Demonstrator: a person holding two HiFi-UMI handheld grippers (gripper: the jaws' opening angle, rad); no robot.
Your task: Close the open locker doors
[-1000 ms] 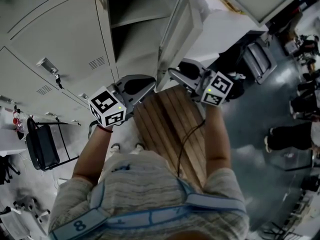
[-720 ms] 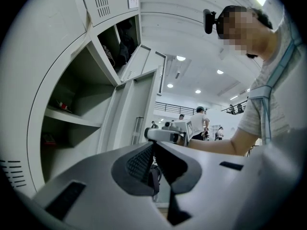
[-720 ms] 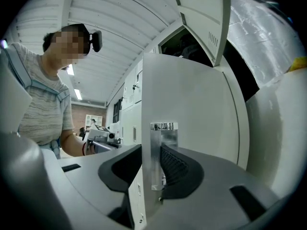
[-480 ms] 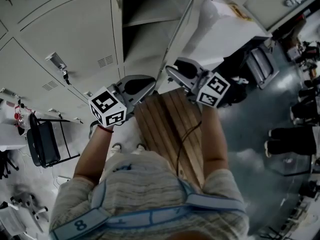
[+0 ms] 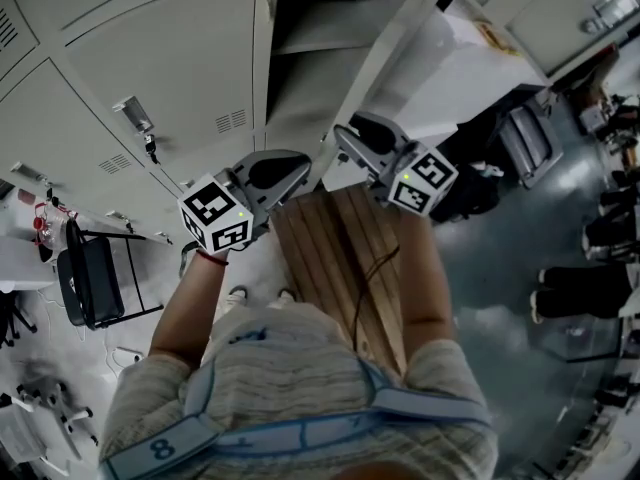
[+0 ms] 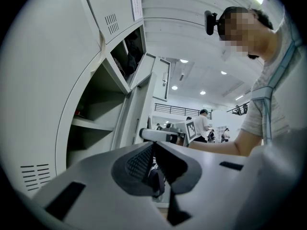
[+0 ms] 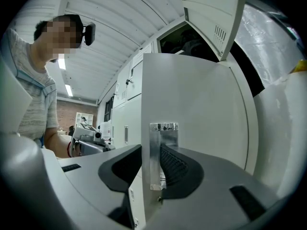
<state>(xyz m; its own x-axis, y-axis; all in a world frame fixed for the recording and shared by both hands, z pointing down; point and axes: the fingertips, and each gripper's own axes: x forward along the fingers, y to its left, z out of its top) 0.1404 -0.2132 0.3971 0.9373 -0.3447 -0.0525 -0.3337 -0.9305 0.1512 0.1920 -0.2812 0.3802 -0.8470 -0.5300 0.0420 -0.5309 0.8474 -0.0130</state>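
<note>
Our right gripper (image 7: 153, 152) pinches the locker door (image 7: 196, 104) by its metal handle (image 7: 163, 147) at twelve o'clock; we judge it half closed. Another door (image 7: 213, 13) above, at one o'clock, hangs open too. Left gripper (image 6: 154, 152), pressed together, holds nothing.

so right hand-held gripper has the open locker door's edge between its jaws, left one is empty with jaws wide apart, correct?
Not quite. The left hand-held gripper is empty, but its jaws are together, not wide apart; the left gripper view shows this. The rest holds: the right hand-held gripper has the edge of the open locker door between its jaws.
</note>
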